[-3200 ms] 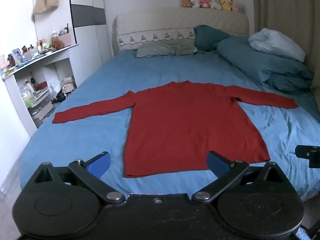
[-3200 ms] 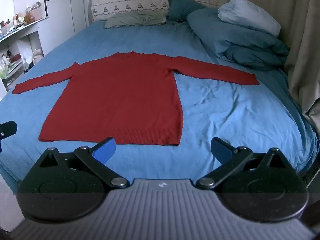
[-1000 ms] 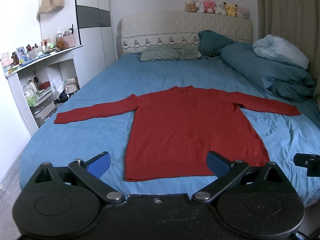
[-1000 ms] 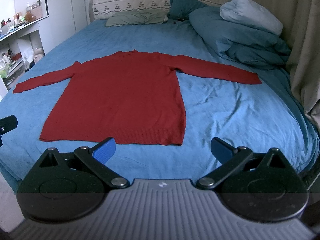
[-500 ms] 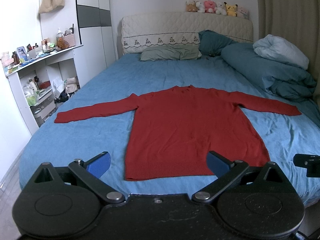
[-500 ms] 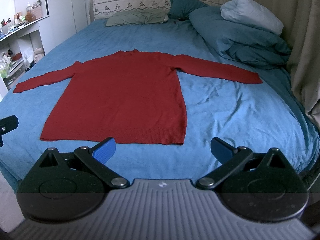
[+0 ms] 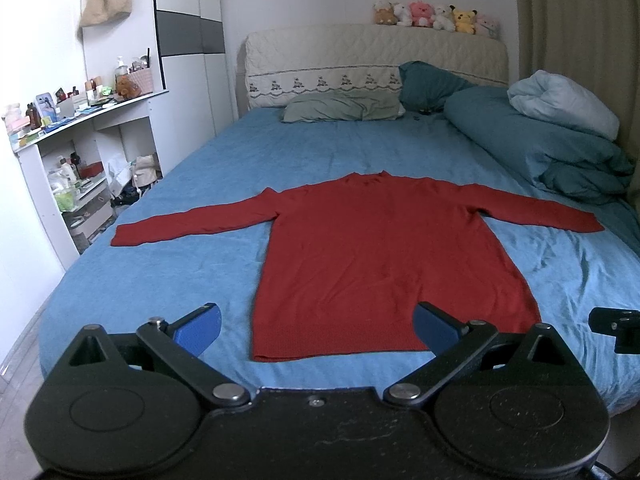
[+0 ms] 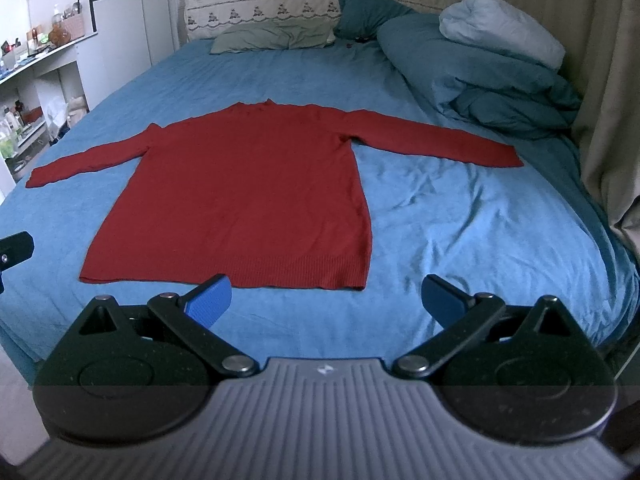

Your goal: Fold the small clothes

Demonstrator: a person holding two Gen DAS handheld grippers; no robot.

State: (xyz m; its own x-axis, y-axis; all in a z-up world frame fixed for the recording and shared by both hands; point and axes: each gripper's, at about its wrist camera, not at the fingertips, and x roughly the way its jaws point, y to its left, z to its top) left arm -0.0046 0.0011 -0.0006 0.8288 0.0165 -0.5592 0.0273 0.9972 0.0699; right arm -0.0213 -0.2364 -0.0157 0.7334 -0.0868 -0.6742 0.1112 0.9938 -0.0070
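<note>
A red long-sleeved sweater (image 7: 380, 256) (image 8: 248, 192) lies flat on the blue bed sheet (image 7: 168, 280) (image 8: 480, 232), both sleeves spread out sideways and its hem toward me. My left gripper (image 7: 316, 326) hovers open just before the hem, nothing between its blue pads. My right gripper (image 8: 326, 296) is open too, in front of the hem's right corner, holding nothing. Each view catches a black edge of the other gripper at its side.
Green and teal pillows (image 7: 344, 106) and a heaped teal duvet (image 7: 552, 148) with a pale blanket (image 8: 500, 28) fill the bed's head and right side. White shelves (image 7: 84, 152) with clutter stand left of the bed. A curtain (image 8: 600, 80) hangs on the right.
Over three seconds the left view rose and tilted up a little, showing more wall. In the last second both grippers stayed nearly still and open; the sweater has not moved.
</note>
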